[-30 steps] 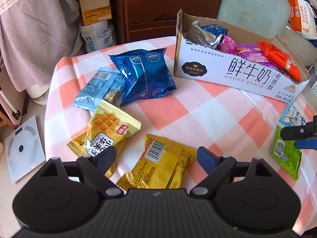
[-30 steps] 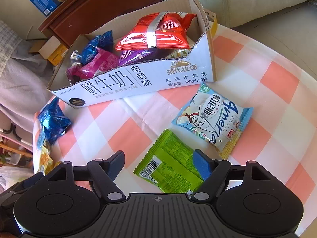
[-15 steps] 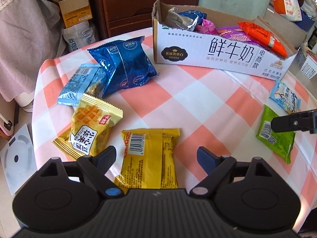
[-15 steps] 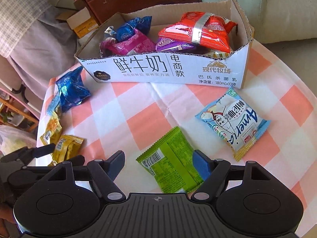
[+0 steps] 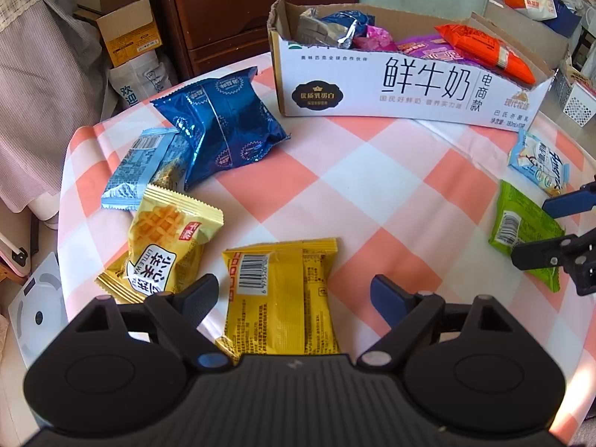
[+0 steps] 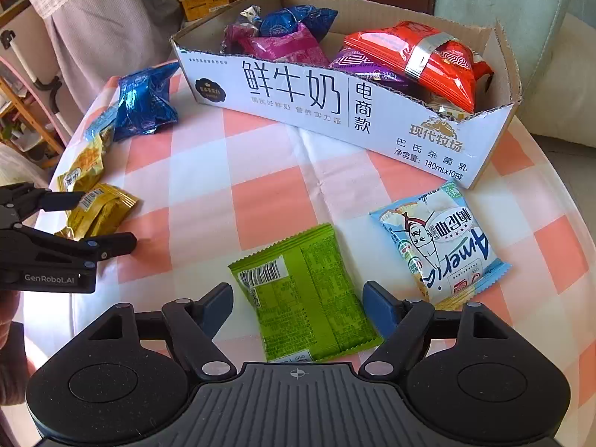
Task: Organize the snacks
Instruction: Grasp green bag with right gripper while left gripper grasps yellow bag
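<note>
Snacks, loose, on checked tablecloth (image 5: 372,171); more already in cardboard box (image 6: 298,93). Left gripper (image 5: 294,298): fingers spread, released, now straddling yellow packet (image 5: 279,298), which a second ago lay off-centre and askew. Right gripper (image 6: 298,300): fingers likewise apart, green packet (image 6: 305,298) between them, brought square since then. Blue-and-white packet (image 6: 439,246) just beside green one. Both tools appear lined up for pickup; neither packet gripped yet.
</note>
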Motion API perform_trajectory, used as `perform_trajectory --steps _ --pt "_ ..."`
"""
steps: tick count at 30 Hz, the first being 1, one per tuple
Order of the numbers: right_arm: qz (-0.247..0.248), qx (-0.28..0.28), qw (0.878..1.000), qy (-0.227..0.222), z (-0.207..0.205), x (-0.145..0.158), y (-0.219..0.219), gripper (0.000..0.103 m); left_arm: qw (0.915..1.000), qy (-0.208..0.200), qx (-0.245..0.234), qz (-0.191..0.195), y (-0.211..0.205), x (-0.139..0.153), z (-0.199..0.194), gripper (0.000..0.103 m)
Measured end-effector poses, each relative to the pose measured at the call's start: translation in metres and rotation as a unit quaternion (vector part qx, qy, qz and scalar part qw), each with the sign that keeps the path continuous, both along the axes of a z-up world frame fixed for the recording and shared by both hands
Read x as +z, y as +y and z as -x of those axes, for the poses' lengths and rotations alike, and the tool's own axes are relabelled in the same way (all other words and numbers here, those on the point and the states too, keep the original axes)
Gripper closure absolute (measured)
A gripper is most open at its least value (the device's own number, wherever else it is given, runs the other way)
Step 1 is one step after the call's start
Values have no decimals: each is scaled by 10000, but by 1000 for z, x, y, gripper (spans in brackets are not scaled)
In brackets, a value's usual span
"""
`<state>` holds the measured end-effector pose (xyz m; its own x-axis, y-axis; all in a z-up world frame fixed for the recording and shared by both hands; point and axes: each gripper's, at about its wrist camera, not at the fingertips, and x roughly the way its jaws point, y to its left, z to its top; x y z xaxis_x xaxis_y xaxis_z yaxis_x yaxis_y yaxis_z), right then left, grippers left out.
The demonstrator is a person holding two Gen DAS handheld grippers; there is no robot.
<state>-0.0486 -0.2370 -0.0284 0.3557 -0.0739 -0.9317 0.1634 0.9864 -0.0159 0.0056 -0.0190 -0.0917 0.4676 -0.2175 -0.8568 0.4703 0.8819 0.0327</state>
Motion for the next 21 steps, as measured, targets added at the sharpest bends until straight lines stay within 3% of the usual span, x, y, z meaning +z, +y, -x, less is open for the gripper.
perform_trajectory --steps 6,15,21 --pt "259 407 9988 15 4 -9 8 20 10000 2 4 29 0 -1 0 13" --pt "529 730 9959 -33 6 -13 15 23 9999 -10 -115 48 -1 0 3 14" --pt "525 901 9944 -162 6 -9 23 49 9996 24 -222 171 -4 3 6 30"
